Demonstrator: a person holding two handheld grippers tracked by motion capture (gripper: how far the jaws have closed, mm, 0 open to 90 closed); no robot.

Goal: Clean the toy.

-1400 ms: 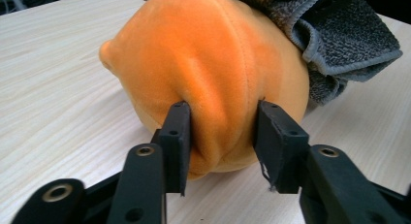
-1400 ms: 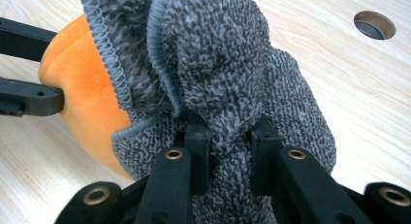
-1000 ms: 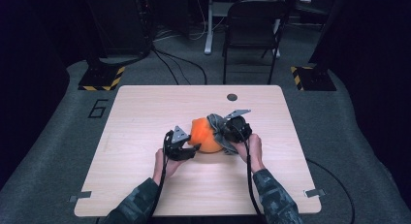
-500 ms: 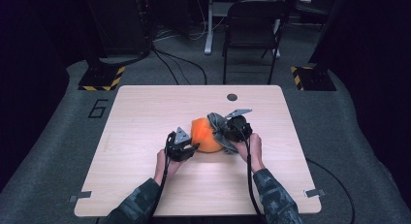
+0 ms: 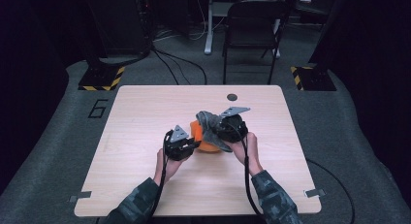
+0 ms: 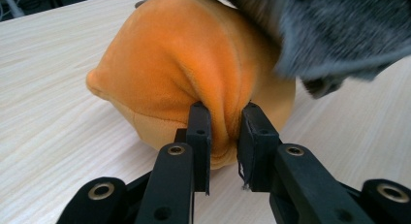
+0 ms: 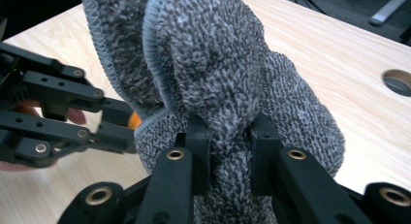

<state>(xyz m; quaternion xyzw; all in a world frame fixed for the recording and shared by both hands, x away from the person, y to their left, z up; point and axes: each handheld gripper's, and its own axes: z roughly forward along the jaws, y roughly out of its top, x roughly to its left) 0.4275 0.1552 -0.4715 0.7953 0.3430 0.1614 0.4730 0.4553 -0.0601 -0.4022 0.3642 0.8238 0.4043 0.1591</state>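
An orange plush toy [image 5: 204,139] [image 6: 194,64] lies at the middle of the wooden table [image 5: 145,112]. My left gripper [image 5: 186,145] [image 6: 224,136] has just been closing and its pads now pinch a fold of the orange plush. A grey terry cloth [image 5: 208,127] [image 7: 228,73] hangs bunched over the toy's right side. My right gripper [image 5: 220,132] [image 7: 228,136] is shut on a fold of that cloth and holds it a little above the toy. In the right gripper view the left gripper [image 7: 104,118] shows at the left, at the orange plush.
A round cable hole [image 5: 231,97] sits near the table's far edge. A dark folding chair [image 5: 252,30] stands behind the table, with yellow-black striped floor blocks [image 5: 102,78] at either side. Cables trail from both grippers toward the near edge.
The left gripper's jaws have closed onto the orange plush. The right gripper has lifted the grey cloth up and slightly to the right.
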